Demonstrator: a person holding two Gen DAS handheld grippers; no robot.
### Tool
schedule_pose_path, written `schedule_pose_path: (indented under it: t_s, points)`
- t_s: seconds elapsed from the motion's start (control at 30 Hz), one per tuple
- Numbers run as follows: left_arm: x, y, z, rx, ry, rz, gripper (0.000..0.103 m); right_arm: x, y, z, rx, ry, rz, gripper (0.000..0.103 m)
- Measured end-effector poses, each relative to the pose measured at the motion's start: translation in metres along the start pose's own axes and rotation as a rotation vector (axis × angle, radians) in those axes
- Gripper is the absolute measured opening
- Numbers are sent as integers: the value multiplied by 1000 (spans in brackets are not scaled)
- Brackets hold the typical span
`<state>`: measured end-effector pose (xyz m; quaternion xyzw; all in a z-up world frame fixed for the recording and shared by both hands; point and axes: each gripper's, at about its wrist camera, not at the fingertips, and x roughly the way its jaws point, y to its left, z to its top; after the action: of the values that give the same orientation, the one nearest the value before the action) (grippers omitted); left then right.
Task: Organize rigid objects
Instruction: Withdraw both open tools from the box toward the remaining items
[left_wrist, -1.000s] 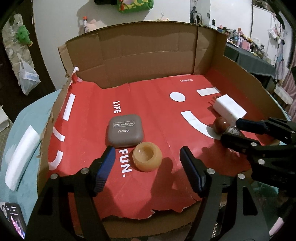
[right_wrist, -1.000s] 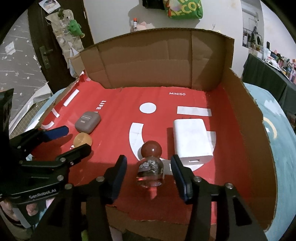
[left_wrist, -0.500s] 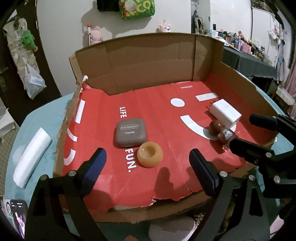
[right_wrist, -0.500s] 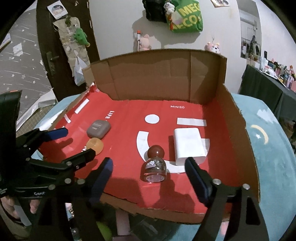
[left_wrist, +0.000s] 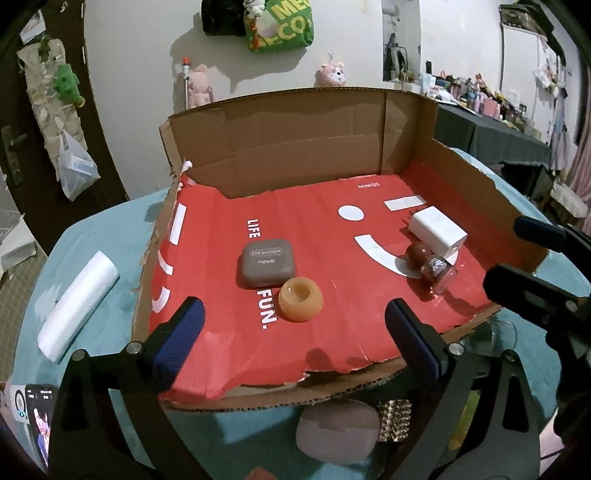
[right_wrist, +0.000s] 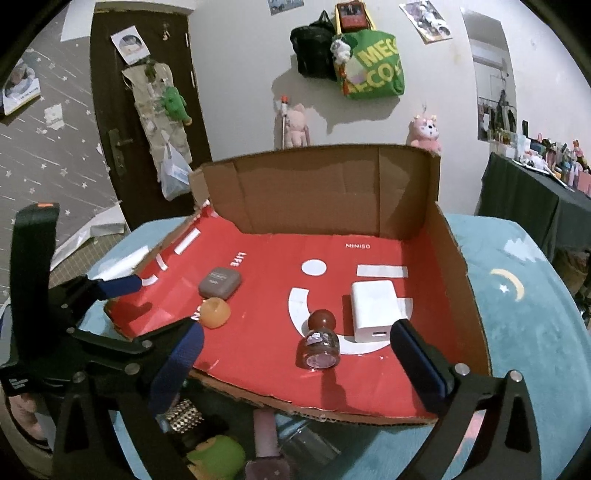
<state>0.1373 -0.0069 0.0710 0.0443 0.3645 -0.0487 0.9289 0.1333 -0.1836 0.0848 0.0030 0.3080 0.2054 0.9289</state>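
Observation:
An open cardboard box (left_wrist: 306, 122) with a red floor (right_wrist: 258, 339) holds a grey eye-shadow case (left_wrist: 266, 261) (right_wrist: 219, 282), an orange round cup-like piece (left_wrist: 300, 298) (right_wrist: 214, 312), a small glass bottle with a brown ball stopper (left_wrist: 430, 267) (right_wrist: 320, 339) lying on its side, and a white charger block (left_wrist: 437, 230) (right_wrist: 373, 309). My left gripper (left_wrist: 295, 332) is open and empty, above the box's front edge. My right gripper (right_wrist: 295, 350) is open and empty, also at the front edge.
The box sits on a teal cloth (right_wrist: 517, 295). A white foam strip (left_wrist: 77, 288) lies left of the box. A phone (left_wrist: 37, 417) lies at the front left. Several loose items, a pink one (left_wrist: 338, 432) and a green one (right_wrist: 218, 456), lie before the box.
Both grippers have pulled back and up from the box and opened wider. The right gripper has left the bottle lying on the red floor.

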Motion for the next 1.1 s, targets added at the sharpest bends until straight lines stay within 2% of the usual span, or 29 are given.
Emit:
schedule_pose_path:
  t_s: [0.17,0.47,0.63,0.93,1.1]
  points:
    - [-10,3,-4,-31,-14,-16,100,-12,5,-2,-9,-31,13,103]
    - [-30,4,-15,-43,-42,3,101,-28,8,-8,4,-69,34,103]
    - [-38,7,-21,-67,-51,-43,101,-33,11,-13,-2,-87,37,103]
    - [-43,17,-36,-127,-47,-81,101,-48,18,-22,-29,-151,31,103]
    - [-45,15,-46,-116,-52,-58,101,-54,23,-29,-49,-160,17,103]
